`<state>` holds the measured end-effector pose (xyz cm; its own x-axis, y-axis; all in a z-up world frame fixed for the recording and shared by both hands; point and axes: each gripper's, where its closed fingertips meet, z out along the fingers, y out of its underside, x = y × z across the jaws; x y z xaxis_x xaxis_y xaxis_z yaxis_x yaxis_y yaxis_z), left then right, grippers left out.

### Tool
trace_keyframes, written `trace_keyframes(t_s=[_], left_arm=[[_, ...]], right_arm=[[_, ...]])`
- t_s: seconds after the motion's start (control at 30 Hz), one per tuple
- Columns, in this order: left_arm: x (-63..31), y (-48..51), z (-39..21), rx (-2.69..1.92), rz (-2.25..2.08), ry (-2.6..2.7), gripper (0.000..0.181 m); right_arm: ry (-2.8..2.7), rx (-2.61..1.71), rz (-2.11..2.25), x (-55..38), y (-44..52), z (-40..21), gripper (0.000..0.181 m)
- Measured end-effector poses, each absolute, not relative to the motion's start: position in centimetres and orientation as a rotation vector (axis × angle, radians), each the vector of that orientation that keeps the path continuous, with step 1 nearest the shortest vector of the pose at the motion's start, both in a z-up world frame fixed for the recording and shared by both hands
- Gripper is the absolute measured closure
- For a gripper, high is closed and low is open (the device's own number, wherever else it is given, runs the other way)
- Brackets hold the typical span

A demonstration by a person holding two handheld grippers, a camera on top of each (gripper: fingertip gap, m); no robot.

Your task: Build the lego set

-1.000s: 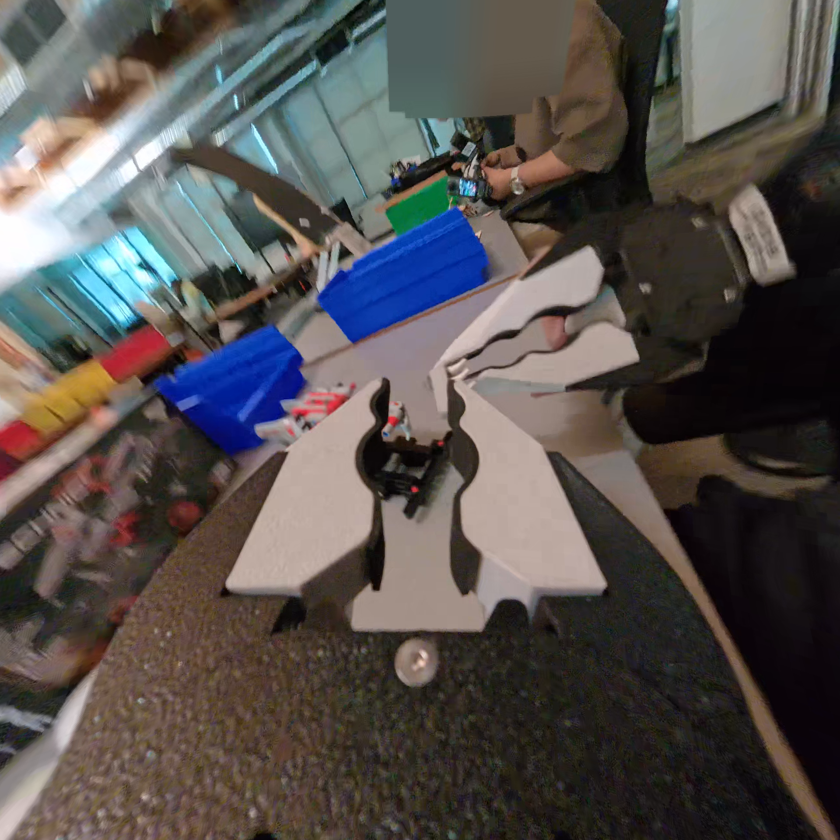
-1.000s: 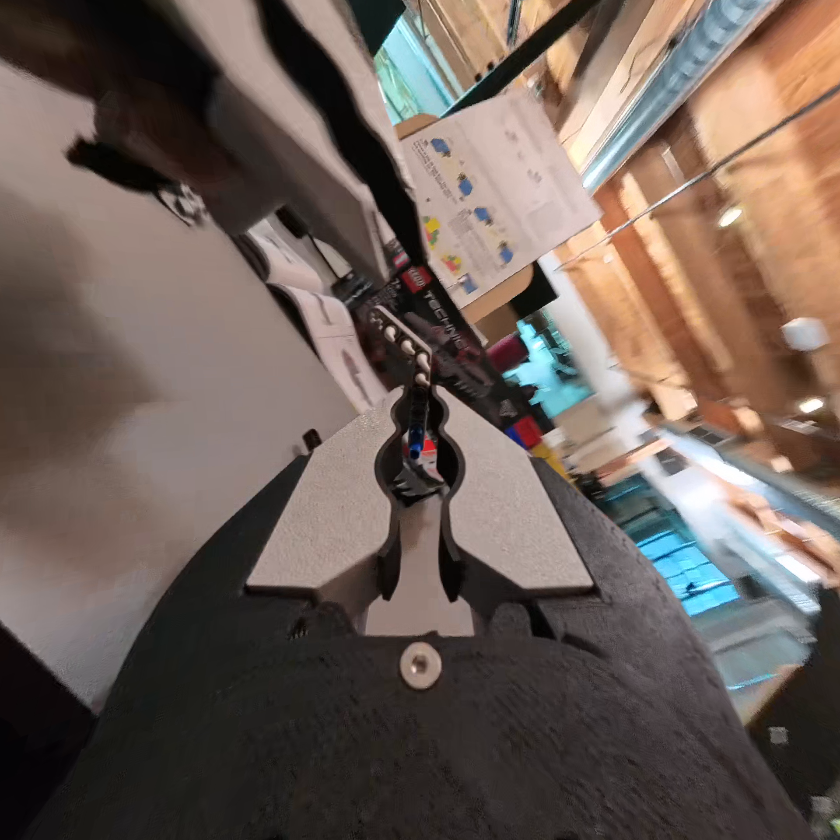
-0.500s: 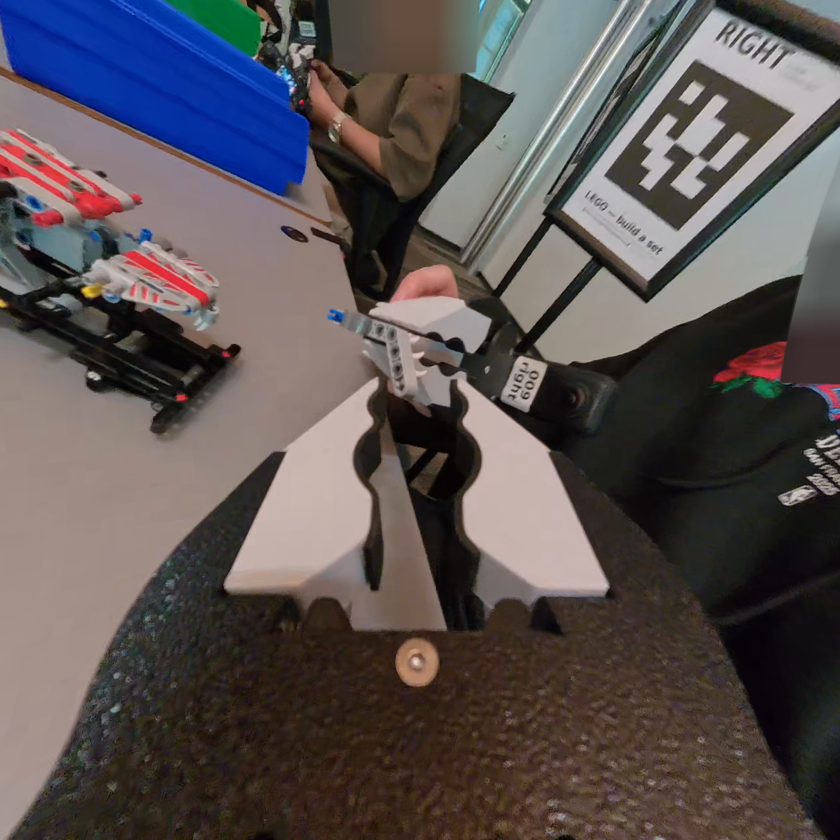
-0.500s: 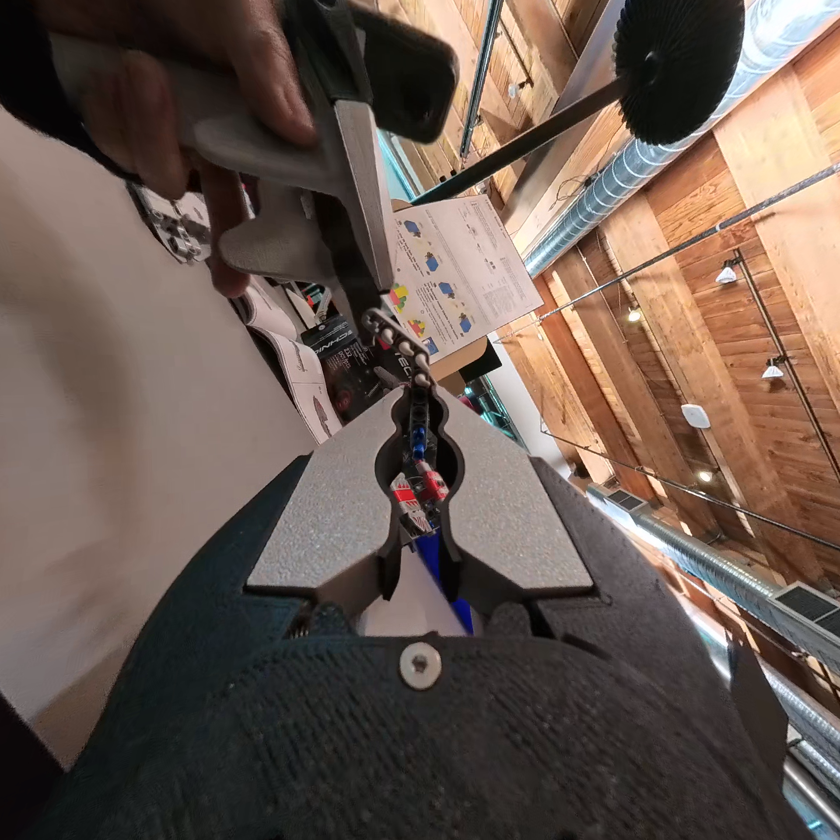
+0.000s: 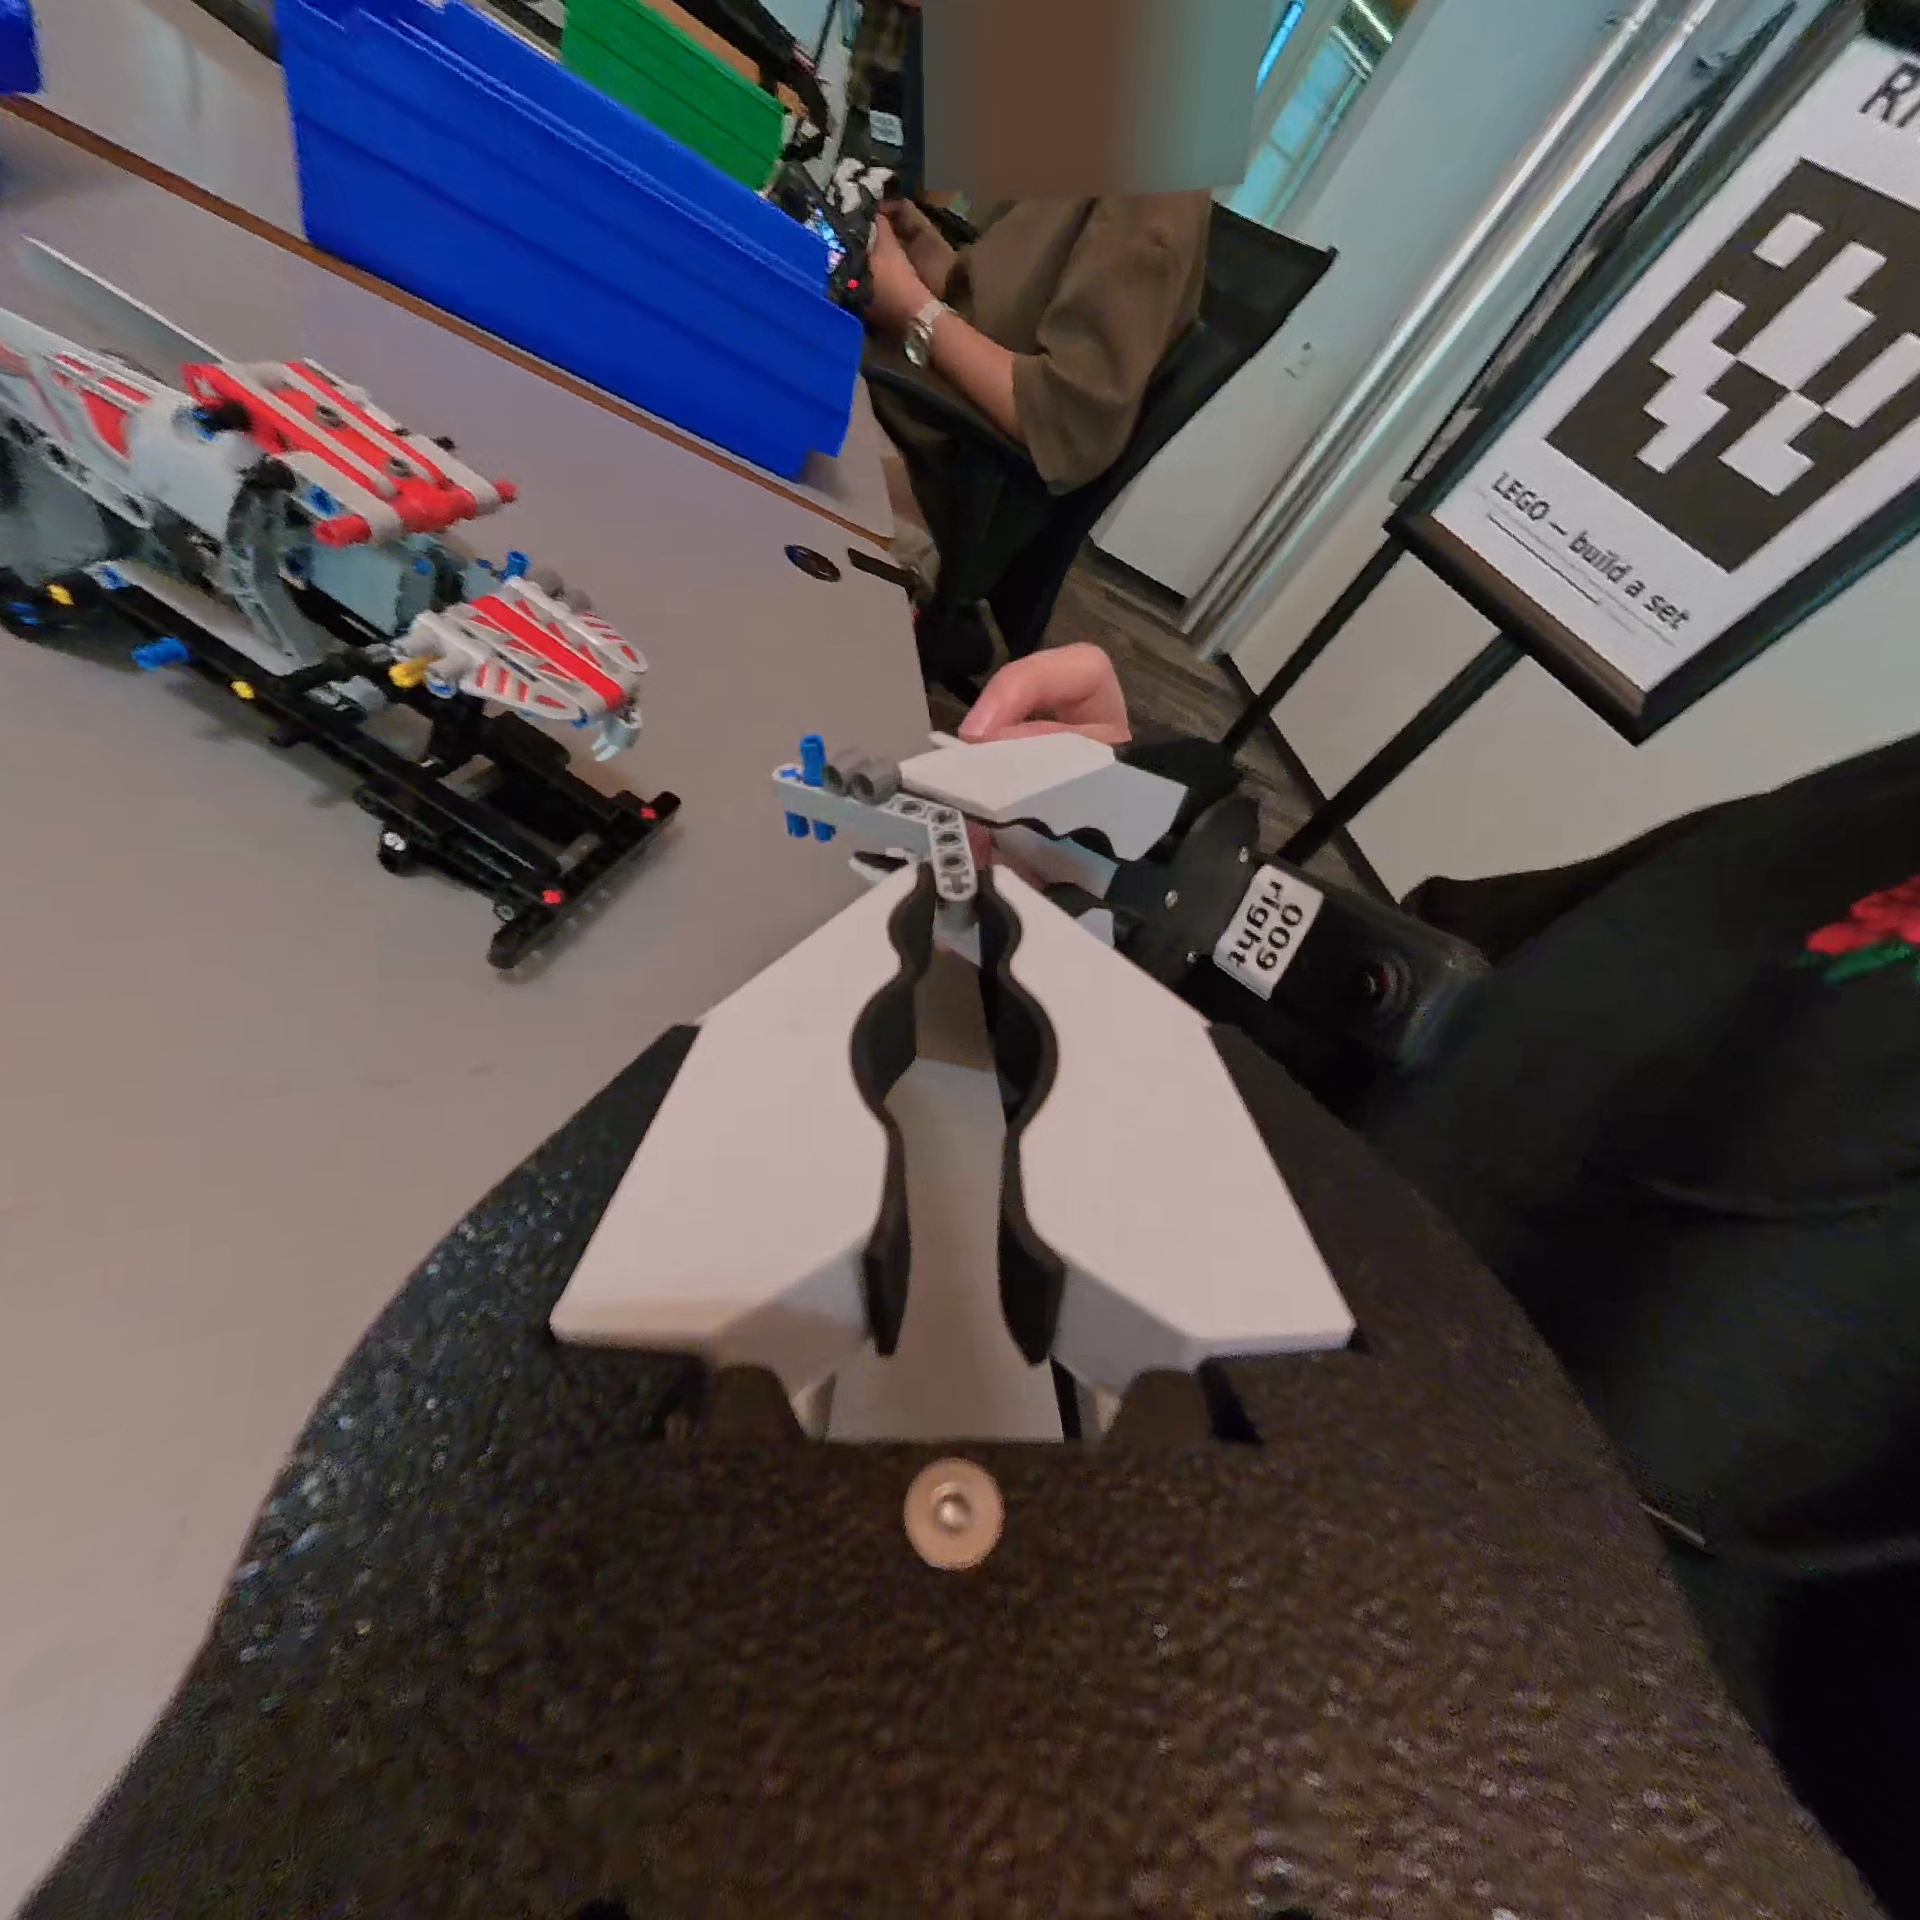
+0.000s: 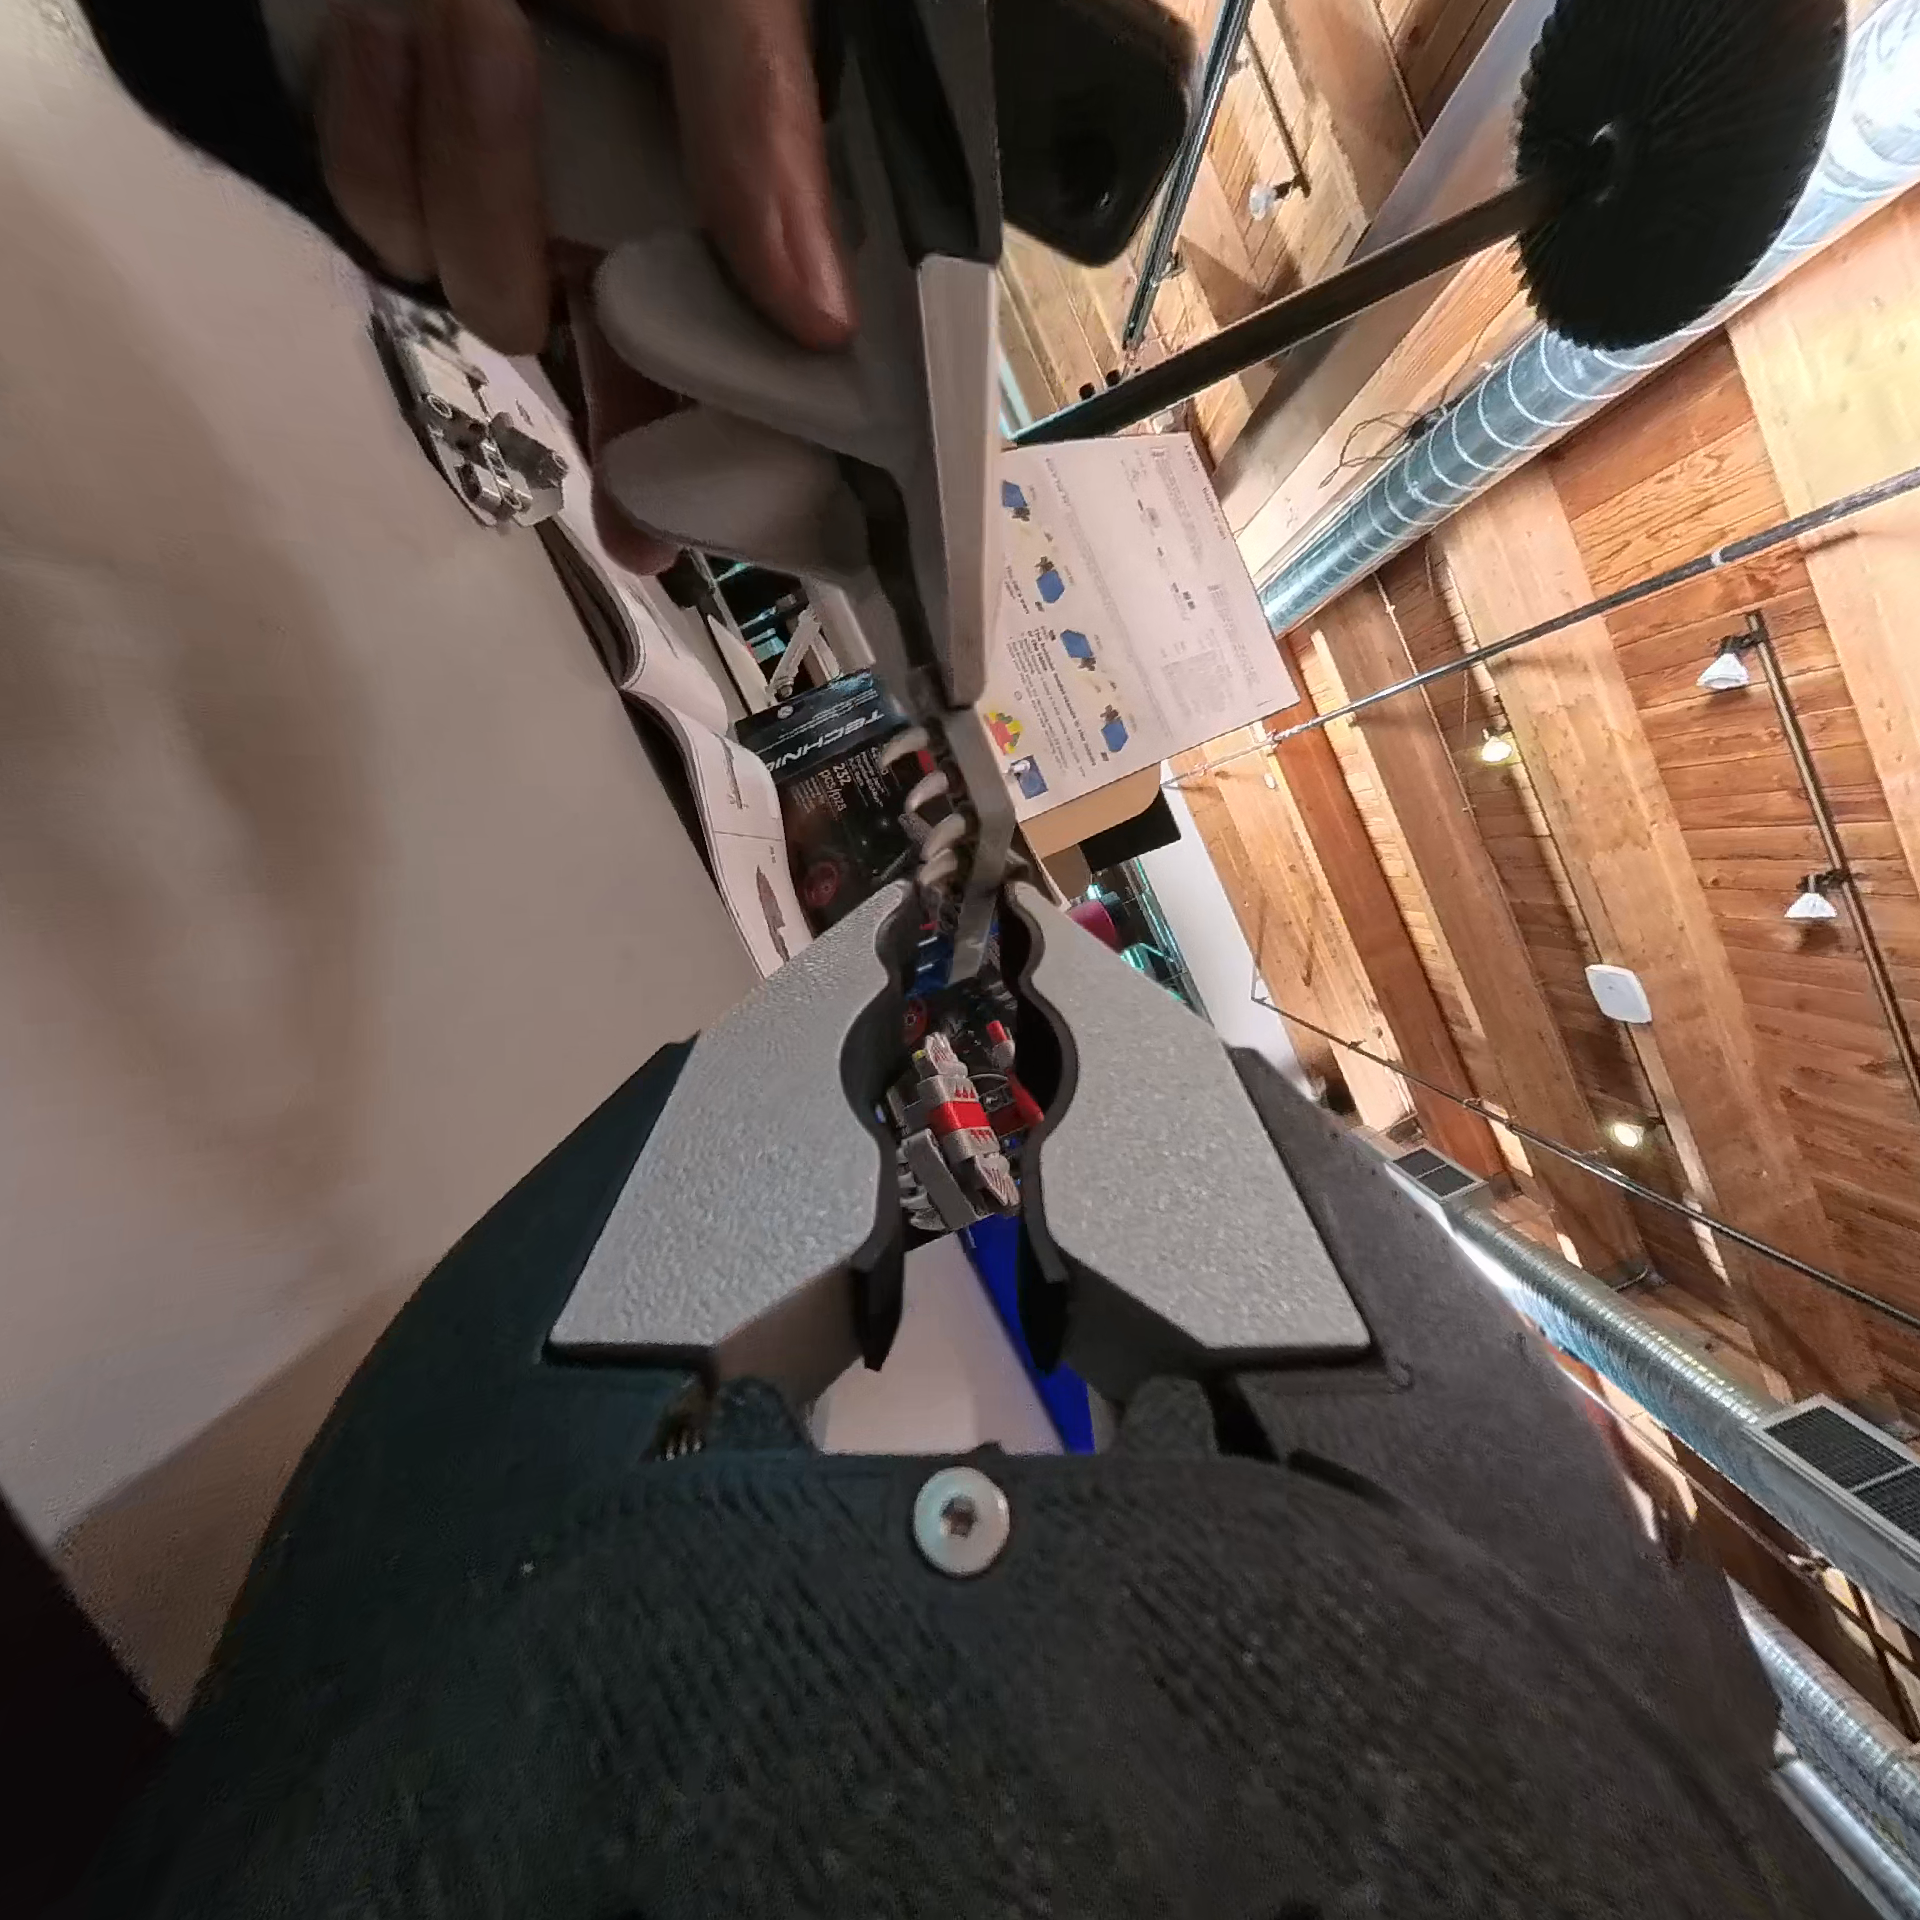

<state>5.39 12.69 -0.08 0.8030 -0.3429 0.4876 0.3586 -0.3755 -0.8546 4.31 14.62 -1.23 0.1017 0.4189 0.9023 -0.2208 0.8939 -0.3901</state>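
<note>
the right gripper (image 5: 914, 821) is clamped on a light grey angled lego beam (image 5: 883, 816) with blue and grey pins, held in the air just off the table's (image 5: 260, 1091) near edge. the left gripper (image 5: 951, 894) has its tips pinched on the beam's lower arm, whose end is hidden between them. the half-built red, grey and black lego model (image 5: 312, 582) sits toward the table's far left, cut off by the frame edge. in the right wrist view the beam (image 6: 961, 821) is edge-on and blurred.

Lego model (image 5: 312, 582) lies on table (image 5: 208, 1039), bins (image 5: 540, 239) behind, sign (image 5: 1714, 364) right.
</note>
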Motion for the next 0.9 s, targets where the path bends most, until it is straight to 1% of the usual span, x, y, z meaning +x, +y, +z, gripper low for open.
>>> trace_keyframes(t_s=[0.2,0.27,0.37,0.53,0.73,0.9], left_arm=[[4.8,13.0,-1.1,-1.882,-0.644,-0.033,0.176],[4.4,13.3,-1.0,-1.864,-0.641,-0.072,0.177],[4.1,13.6,-1.4,-1.856,-0.638,-0.106,0.177],[2.3,14.1,-2.7,-1.886,-0.491,-0.147,0.176],[0.1,15.5,-4.4,-1.899,-0.290,-0.153,0.176],[-0.7,16.8,-5.2,-1.889,-0.279,-0.176,0.177]], right_arm=[[-1.436,-0.210,0.476,3.7,15.1,-2.1,0.171],[-1.456,-0.225,0.484,3.5,15.3,-2.5,0.167],[-1.476,-0.253,0.489,3.2,15.6,-2.9,0.166],[-1.507,-0.318,0.484,2.8,16.6,-3.6,0.162],[-1.527,-0.360,0.493,2.6,17.0,-4.0,0.164],[-1.523,-0.400,0.465,2.6,17.7,-4.0,0.165]])
